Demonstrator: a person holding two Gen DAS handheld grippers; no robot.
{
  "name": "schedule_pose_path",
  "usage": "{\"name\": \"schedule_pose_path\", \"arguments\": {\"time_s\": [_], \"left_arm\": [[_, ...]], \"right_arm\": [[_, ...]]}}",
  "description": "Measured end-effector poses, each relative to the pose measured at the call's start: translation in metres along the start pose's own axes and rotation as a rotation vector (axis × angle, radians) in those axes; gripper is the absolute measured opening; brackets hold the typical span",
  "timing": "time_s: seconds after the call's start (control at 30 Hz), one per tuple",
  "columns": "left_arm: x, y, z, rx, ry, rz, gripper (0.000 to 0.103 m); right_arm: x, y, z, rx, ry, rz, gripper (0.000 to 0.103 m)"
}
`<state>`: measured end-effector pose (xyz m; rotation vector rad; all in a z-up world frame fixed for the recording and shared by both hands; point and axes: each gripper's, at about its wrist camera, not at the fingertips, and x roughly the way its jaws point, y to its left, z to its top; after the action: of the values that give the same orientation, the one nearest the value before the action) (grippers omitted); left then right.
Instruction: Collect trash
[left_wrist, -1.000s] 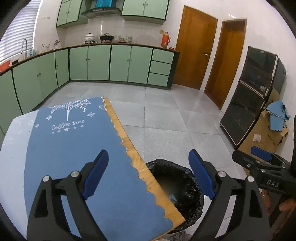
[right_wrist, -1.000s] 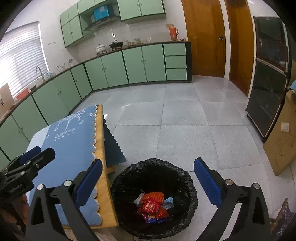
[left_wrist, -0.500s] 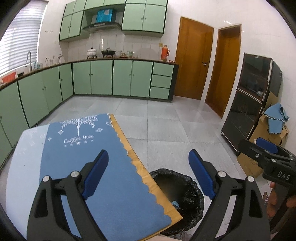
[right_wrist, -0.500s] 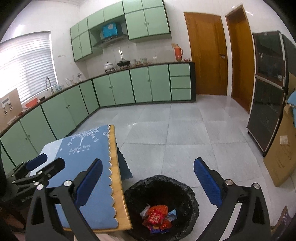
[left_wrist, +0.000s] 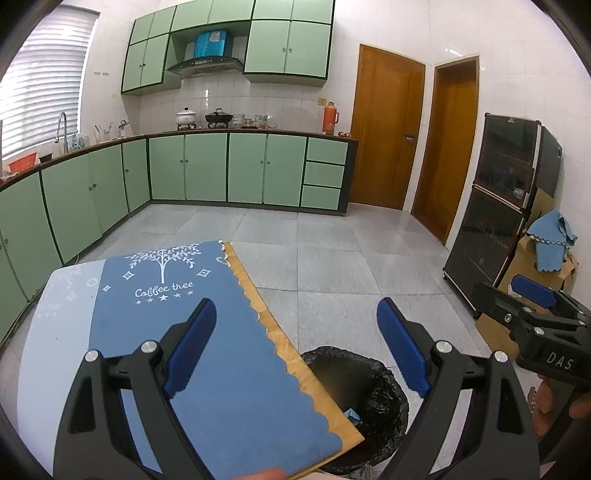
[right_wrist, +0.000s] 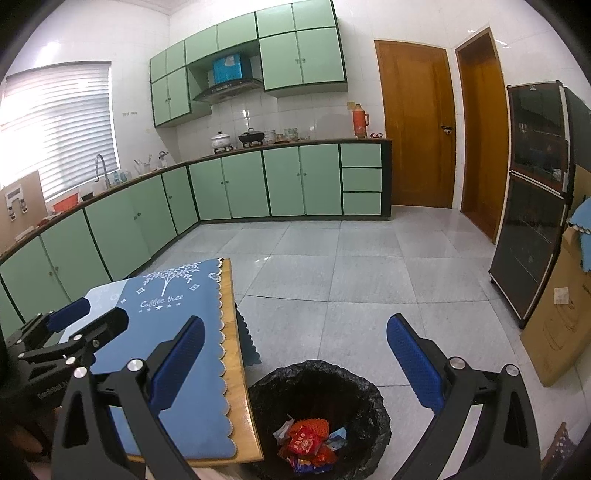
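Both the left gripper and right gripper hang spread and empty, the trash bin just below the right one.

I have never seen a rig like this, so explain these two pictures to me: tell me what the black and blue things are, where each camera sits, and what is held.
There is no robot here. A person holds a two-finger tool in each hand, and each tool carries a wide-angle camera looking forward along its fingers.

One picture comes from the left tool, the other from the right tool. The blue pads are their fingertips. Both stand wide open and hold nothing.

Each camera also catches the other tool at its edge.

Below is a wooden table covered with a blue cloth; no loose items show on it. Beside it stands a bin with a black bag, holding red wrappers.
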<state>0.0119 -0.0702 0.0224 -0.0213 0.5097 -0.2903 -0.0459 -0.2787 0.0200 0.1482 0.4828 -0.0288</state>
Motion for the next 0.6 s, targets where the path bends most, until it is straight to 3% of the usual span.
{"name": "schedule_pose_path", "arguments": {"time_s": [0.6], "left_arm": [[-0.0009, 0.0038, 0.0007, -0.004, -0.003, 0.003, 0.086]], "right_arm": [[-0.0003, -0.0007, 0.0008, 0.001, 0.000, 0.002, 0.097]]}}
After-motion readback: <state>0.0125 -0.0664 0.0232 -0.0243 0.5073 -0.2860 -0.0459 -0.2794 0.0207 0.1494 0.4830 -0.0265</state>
